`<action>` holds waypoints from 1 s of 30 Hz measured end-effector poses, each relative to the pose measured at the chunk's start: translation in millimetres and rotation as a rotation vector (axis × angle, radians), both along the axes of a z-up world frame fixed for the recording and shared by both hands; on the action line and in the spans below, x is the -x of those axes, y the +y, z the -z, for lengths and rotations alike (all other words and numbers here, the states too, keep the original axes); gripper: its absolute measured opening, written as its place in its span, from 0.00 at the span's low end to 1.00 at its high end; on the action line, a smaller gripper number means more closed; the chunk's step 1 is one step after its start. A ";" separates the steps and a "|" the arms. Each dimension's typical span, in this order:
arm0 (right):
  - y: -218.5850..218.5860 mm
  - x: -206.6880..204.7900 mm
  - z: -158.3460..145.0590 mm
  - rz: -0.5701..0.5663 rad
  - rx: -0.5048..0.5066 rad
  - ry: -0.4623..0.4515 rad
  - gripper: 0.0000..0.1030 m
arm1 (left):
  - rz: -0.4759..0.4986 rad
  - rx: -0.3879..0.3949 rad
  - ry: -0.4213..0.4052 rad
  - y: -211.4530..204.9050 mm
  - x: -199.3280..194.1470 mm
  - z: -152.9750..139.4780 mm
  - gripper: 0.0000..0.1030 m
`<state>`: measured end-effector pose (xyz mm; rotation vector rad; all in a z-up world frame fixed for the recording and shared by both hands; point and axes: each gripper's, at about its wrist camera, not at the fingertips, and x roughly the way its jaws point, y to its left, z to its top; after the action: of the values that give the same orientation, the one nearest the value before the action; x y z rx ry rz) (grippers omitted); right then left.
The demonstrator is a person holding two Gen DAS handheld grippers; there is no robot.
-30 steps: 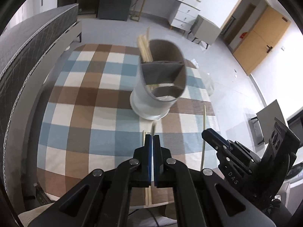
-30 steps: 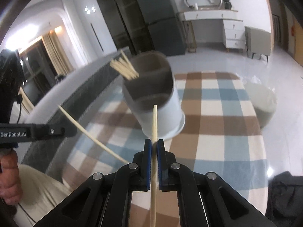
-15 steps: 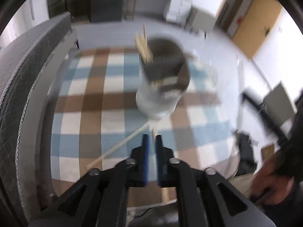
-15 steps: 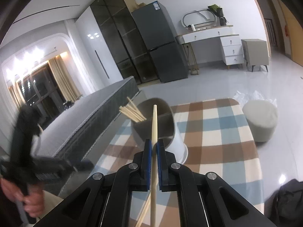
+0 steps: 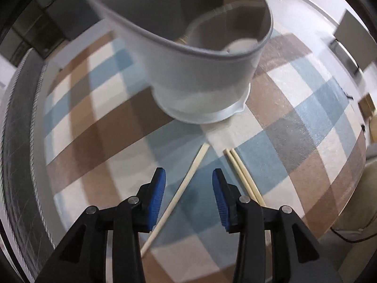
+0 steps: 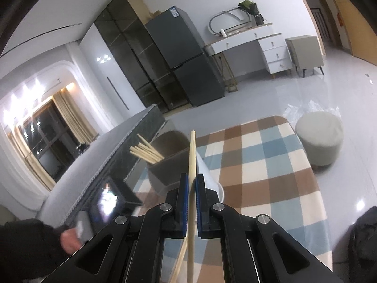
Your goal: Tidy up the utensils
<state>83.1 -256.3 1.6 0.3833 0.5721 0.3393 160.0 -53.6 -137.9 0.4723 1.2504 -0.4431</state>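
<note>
Opening left fingers [image 5: 188, 188] over a loose chopstick [image 5: 186, 181], right fingers [image 6: 192, 195] gripping another chopstick [image 6: 192, 155].

Both grippers have black linkage arms, silver screws, ribbed blue fingers [image 5: 157, 194]; dark sleeve [image 6: 26, 243] at left
</note>
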 end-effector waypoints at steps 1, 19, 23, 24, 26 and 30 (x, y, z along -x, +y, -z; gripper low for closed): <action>-1.1 -0.2 0.2 0.003 0.002 -0.001 0.05 | 0.012 -0.006 0.007 -0.9 -3.6 5.6 0.34; 0.3 3.9 -0.5 0.012 0.006 0.008 0.05 | 0.104 0.033 0.038 -12.9 12.9 10.0 0.02; 1.4 9.3 -3.9 0.014 0.016 -0.015 0.05 | 0.030 0.069 -0.005 -11.7 20.0 -10.8 0.02; 1.5 11.3 -4.5 0.016 0.017 -0.021 0.05 | 0.005 0.094 -0.023 -9.2 21.1 -20.1 0.02; 2.1 14.5 -5.1 0.023 0.022 -0.029 0.05 | -0.046 0.138 -0.059 -5.9 26.9 -38.4 0.02; 5.2 20.0 -8.1 0.033 0.044 -0.065 0.05 | -0.137 0.261 -0.162 4.9 49.3 -87.6 0.02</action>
<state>63.1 -251.1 9.7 0.3380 0.5083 0.3063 110.7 -48.7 -50.3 0.1954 1.0432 -0.4354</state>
